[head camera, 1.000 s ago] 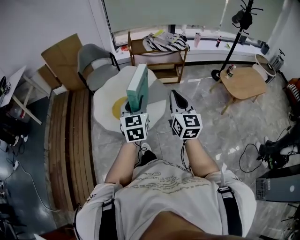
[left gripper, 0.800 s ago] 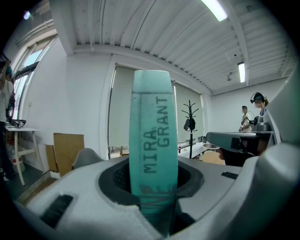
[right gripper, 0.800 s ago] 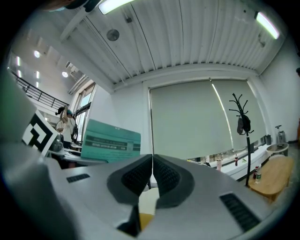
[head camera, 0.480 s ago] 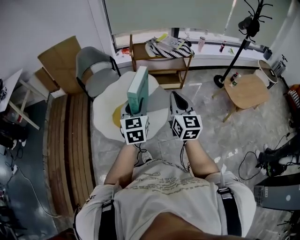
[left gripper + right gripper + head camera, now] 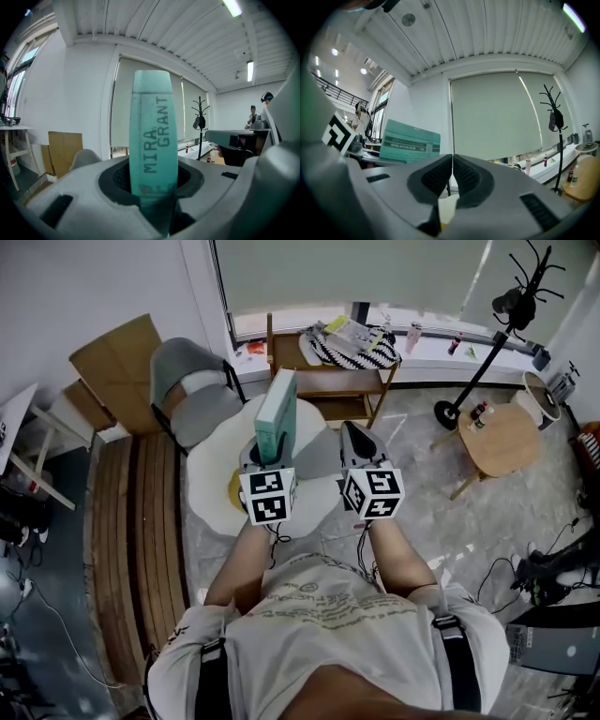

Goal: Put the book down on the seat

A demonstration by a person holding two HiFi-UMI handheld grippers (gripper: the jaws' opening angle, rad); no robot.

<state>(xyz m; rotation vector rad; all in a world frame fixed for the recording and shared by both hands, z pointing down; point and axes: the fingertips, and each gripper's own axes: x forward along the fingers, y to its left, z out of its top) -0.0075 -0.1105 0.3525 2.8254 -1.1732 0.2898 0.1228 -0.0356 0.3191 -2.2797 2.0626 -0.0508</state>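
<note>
Left gripper [image 5: 265, 454] clamps a teal book [image 5: 277, 412] upright; right gripper [image 5: 353, 440] is clenched, empty; grey chair [image 5: 192, 395] stands far left.

An office-like room: coat stand [image 5: 486, 343], side table [image 5: 502, 440], shelf [image 5: 323, 381], roller blinds [image 5: 347, 273].

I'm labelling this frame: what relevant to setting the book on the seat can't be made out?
- Lower end of the book: left gripper view, sunk between the left gripper's jaws.
- Print on its cover: right gripper view, too small to read.
- Seat of the grey chair: left gripper view, hidden behind the gripper body.
- Part of the floor rug: head view, covered by book and left gripper.
</note>
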